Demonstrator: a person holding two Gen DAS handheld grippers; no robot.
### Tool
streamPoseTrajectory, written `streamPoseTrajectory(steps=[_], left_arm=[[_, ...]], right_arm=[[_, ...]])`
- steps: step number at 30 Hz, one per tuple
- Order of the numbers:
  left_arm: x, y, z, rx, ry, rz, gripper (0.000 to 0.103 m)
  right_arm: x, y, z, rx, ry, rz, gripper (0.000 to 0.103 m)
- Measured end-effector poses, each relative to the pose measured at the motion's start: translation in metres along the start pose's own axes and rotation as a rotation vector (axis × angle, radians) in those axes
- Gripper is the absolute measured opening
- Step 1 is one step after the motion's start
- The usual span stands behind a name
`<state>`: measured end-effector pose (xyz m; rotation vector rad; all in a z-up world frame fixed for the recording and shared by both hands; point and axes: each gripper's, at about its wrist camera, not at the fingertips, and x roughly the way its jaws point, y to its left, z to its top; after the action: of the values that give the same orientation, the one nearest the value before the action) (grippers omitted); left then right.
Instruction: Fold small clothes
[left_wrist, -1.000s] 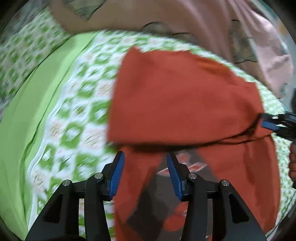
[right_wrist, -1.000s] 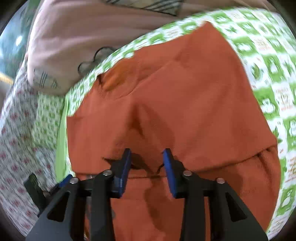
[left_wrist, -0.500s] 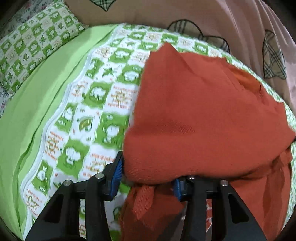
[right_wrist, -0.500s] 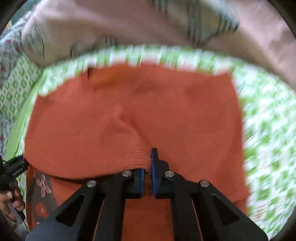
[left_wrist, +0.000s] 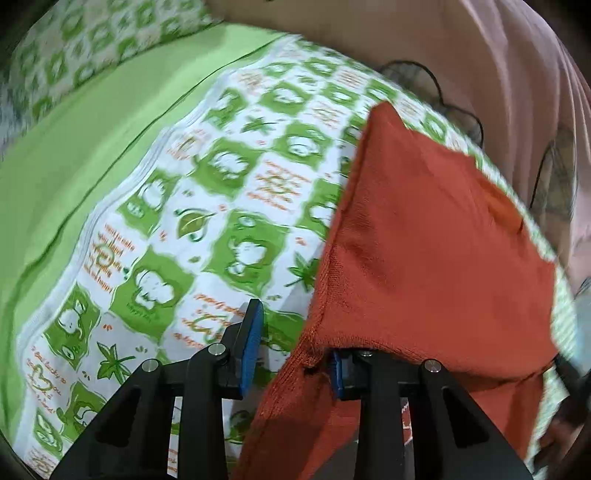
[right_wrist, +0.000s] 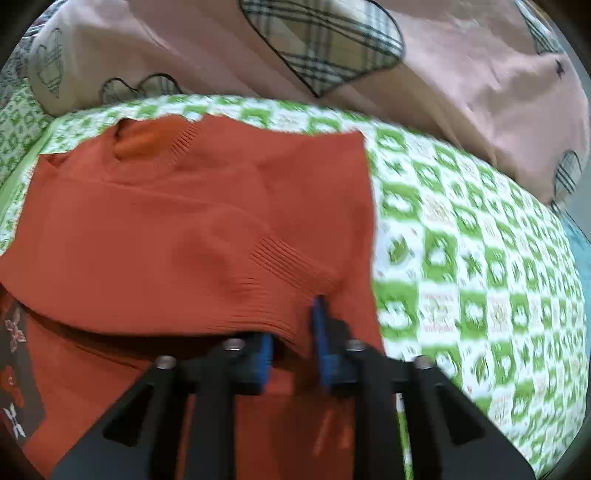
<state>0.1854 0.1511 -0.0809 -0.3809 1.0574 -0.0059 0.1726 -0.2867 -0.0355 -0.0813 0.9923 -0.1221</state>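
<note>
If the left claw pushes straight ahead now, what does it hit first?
Probably the orange sweater: its folded edge already drapes over the left claw's right finger. The green patterned sheet lies under the left finger; depth is unclear.

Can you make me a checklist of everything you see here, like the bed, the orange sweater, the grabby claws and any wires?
Surface: bedsheet with green and white checks.
Job's things: orange sweater, bottom part folded up over itself.
Clutter: nothing seen.
Grippers: left gripper open, sweater edge between its jaws; right gripper open around the ribbed hem.
Cables: nothing seen.
Surroundings: pink blanket with plaid hearts behind the sweater.
</note>
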Motion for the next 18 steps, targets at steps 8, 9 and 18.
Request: streamPoseTrajectory(steps=[8,9,18], left_arm=[[-0.019,0.018,-0.005,0.058,0.079,-0.069,0.035],[-0.025,0.016,-0.006,0.077,0.082,-0.083,0.035],[-0.042,-0.052,0.017,0.225,0.014,-0.212,0.040]], right_arm=[[-0.019,-0.064,-0.017,0.194,0.021,0.000,0.033],[-0.024,-0.071,-0.017,0.224,0.010,0.031,0.033],[-0.008,-0.048,0.012,0.280,0.006,0.315,0.033]])
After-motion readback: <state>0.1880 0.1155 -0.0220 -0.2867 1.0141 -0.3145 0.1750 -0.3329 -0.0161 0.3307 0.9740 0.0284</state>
